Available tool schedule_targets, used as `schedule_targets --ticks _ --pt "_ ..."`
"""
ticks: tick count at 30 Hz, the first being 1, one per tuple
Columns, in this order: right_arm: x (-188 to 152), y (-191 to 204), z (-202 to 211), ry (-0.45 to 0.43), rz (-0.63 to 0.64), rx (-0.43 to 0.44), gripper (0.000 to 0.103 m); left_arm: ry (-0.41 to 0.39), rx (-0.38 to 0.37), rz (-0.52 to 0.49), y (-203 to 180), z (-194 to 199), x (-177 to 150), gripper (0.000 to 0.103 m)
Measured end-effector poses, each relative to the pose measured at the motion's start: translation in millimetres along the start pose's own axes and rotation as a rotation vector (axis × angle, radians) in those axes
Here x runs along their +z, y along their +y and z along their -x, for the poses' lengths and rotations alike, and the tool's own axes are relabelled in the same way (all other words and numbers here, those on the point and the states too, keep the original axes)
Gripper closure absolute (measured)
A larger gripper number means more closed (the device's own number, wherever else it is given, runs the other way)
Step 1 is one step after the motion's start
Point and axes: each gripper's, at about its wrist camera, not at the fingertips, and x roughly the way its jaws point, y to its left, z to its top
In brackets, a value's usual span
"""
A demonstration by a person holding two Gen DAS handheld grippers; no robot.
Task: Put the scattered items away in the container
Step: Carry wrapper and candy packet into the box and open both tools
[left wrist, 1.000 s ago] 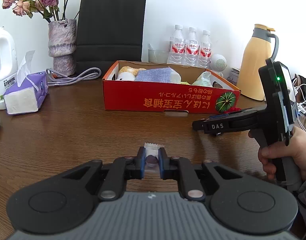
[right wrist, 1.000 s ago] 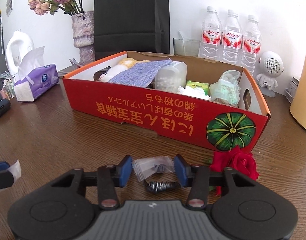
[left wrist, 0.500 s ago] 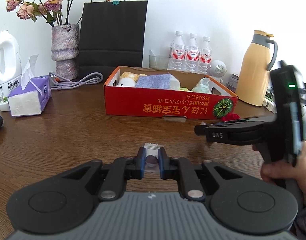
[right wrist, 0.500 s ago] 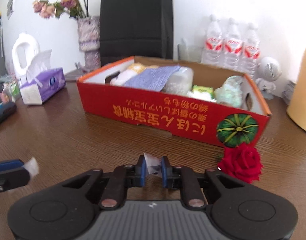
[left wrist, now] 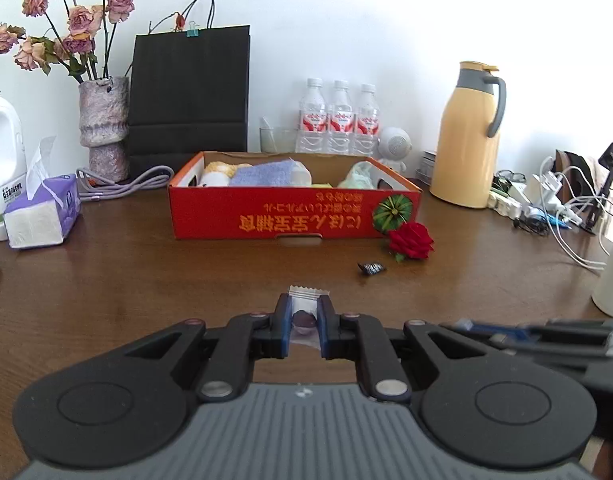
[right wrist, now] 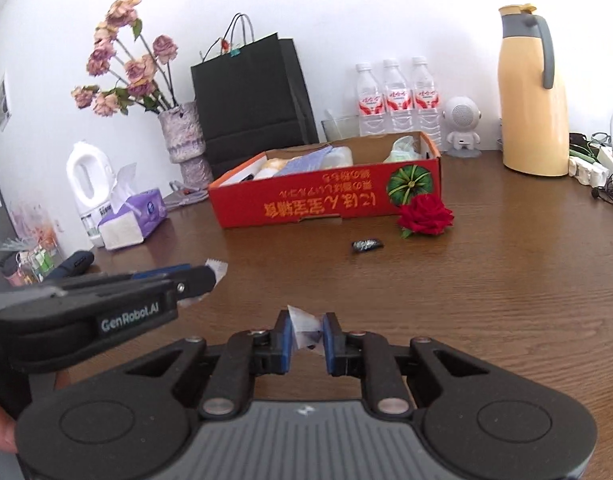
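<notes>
A red cardboard box point(left wrist: 294, 216) holding cloth and soft items stands mid-table; it also shows in the right wrist view point(right wrist: 326, 196). My left gripper point(left wrist: 304, 318) is shut on a clear candy wrapper with a dark sweet point(left wrist: 305, 312), held above the table in front of the box. My right gripper point(right wrist: 308, 332) is shut on a small clear packet point(right wrist: 304, 326), also raised and well back from the box. A red rose point(left wrist: 411, 240) lies by the box's right corner. A dark wrapped candy point(left wrist: 371, 267) lies on the table near it.
A tissue pack point(left wrist: 42, 212), white jug point(left wrist: 2, 160) and vase of dried roses point(left wrist: 104, 132) stand at left. A black bag point(left wrist: 190, 92), water bottles point(left wrist: 338, 120) and yellow thermos point(left wrist: 466, 136) line the back. Cables and chargers point(left wrist: 554, 204) lie at right.
My right gripper closed on the clear packet, lifted it and pulled back from the box. My left gripper rose and drew back with its candy. The dark candy stayed on the table.
</notes>
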Motion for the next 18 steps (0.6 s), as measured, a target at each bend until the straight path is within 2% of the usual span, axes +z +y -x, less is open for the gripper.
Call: schedule_targets --ticks 3,6,8,11,13,16,18 --pt "40 -14 -13 -0.065 0.009 0.003 0.088 -0.047 -0.017 0.028 12 -17 37 0.089" --pt "100 -37 -39 -0.117 -0.004 0.049 0.088 -0.135 -0.021 -0.025 20 -44 98 0.089" --pt "141 -49 -60 -0.118 0.006 0.043 0.088 -0.140 -0.049 -0.039 24 -69 139 0.089" --pt "205 -68 -98 -0.055 -0.015 0.013 0.092 -0.030 -0.125 -0.006 26 -124 198 0.089" --pt "240 -75 -131 0.052 0.021 0.021 0.092 0.084 -0.168 -0.010 24 -164 219 0.089" --pt "267 -89 -188 0.239 0.038 -0.004 0.092 0.274 -0.176 -0.001 24 -222 222 0.089" --pt "267 -98 -227 0.363 0.023 -0.026 0.092 0.382 -0.141 -0.014 21 -256 211 0.089"
